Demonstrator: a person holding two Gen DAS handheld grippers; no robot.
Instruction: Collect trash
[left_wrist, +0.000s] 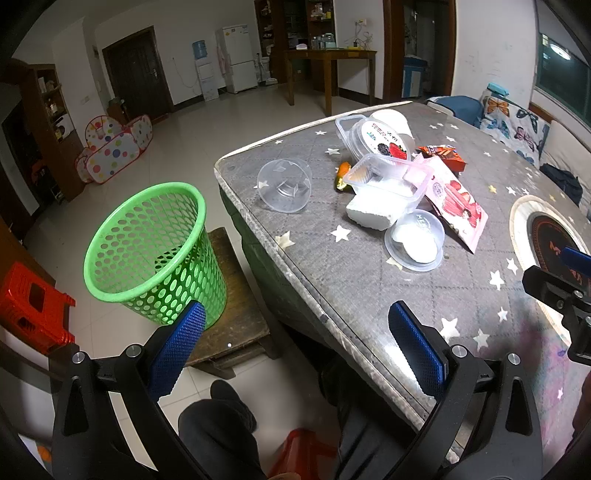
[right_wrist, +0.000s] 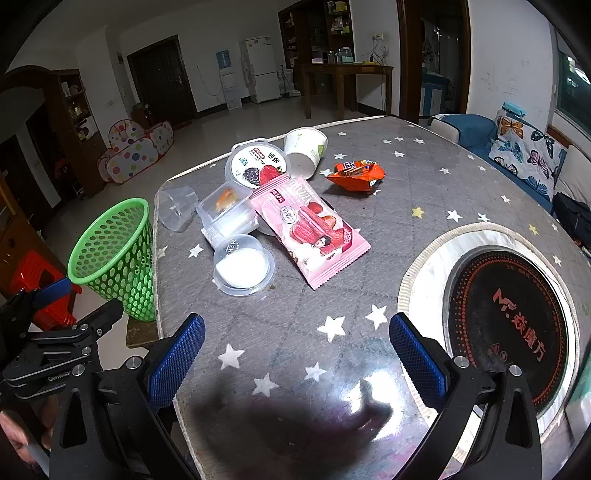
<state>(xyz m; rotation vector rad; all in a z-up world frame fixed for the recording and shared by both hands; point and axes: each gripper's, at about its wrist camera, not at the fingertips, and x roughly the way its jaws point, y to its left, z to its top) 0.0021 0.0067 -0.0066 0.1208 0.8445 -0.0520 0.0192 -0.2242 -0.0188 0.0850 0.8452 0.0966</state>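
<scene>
Trash lies in a heap on the grey star-patterned table: a pink snack wrapper, an orange wrapper, a clear lidded cup with white contents, a clear tray, a clear empty cup, a round berry-label tub and a white paper cup. A green mesh basket stands empty on a wooden stool left of the table. My left gripper is open over the table's near edge. My right gripper is open above the table, short of the heap.
A round induction hob is set into the table at the right. A red plastic stool stands left of the basket. The person's dark-trousered legs are below the left gripper. A sofa lies beyond the table's right side.
</scene>
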